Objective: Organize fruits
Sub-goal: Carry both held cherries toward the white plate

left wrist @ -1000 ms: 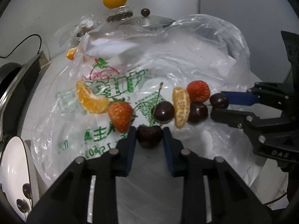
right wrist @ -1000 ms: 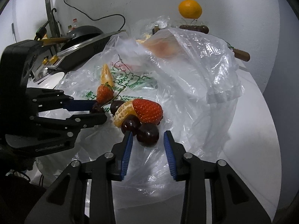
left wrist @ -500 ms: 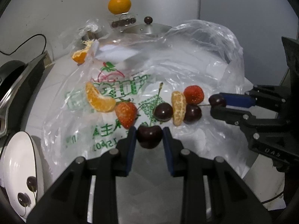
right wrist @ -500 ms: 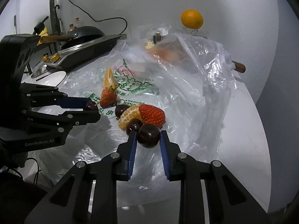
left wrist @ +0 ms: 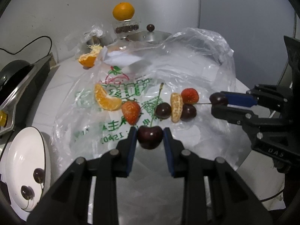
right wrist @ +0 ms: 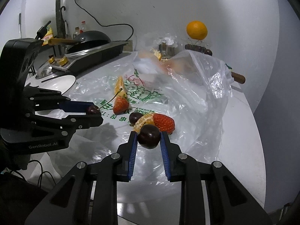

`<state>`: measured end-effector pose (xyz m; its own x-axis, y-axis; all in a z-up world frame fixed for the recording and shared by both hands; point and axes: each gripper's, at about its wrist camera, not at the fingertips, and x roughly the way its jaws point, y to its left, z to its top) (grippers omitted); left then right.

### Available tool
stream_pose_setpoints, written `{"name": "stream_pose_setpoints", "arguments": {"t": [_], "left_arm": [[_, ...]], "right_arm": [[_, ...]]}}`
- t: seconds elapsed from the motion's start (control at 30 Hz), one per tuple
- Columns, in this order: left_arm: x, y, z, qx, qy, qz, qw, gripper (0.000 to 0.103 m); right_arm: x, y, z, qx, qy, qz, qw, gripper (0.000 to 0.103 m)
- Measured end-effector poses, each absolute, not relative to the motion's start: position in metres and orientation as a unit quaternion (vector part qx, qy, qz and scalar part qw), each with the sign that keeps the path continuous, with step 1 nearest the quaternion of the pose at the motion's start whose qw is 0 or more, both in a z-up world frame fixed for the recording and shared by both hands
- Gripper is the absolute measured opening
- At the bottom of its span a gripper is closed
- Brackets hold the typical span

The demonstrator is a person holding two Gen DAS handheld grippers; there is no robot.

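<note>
My left gripper (left wrist: 150,137) is shut on a dark cherry (left wrist: 150,136) with a long stem, held above a clear plastic bag (left wrist: 168,71). My right gripper (right wrist: 149,137) is shut on another dark cherry (right wrist: 149,136); it also shows in the left wrist view (left wrist: 218,99). On the bag lie two strawberries (left wrist: 131,112) (left wrist: 189,96), two orange segments (left wrist: 106,99) (left wrist: 176,107) and two cherries (left wrist: 163,110) (left wrist: 189,112). A white plate (left wrist: 26,165) at lower left holds two cherries (left wrist: 38,174).
A whole orange (left wrist: 123,11) sits on a glass at the back by a steel pot lid (left wrist: 150,35). A peeled orange piece (left wrist: 87,60) lies behind the bag. A black pan and stove (right wrist: 90,45) stand at the left.
Both grippers have lifted and drawn back from the fruit pile, each keeping its cherry. The right gripper closed on its cherry a second ago.
</note>
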<state>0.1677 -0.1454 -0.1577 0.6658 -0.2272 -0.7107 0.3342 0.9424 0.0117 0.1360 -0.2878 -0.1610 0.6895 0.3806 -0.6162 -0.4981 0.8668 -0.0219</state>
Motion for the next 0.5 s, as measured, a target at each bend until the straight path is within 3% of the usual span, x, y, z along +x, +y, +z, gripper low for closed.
{"name": "stream_pose_setpoints", "arguments": {"t": [0.5], "left_arm": [[0.142,-0.118,-0.147,0.054,0.364,-0.144,0.919,0.029]], "right_arm": [[0.117,-0.258,-0.148,-0.111,0.299,0.259,0.912,0.026]]}}
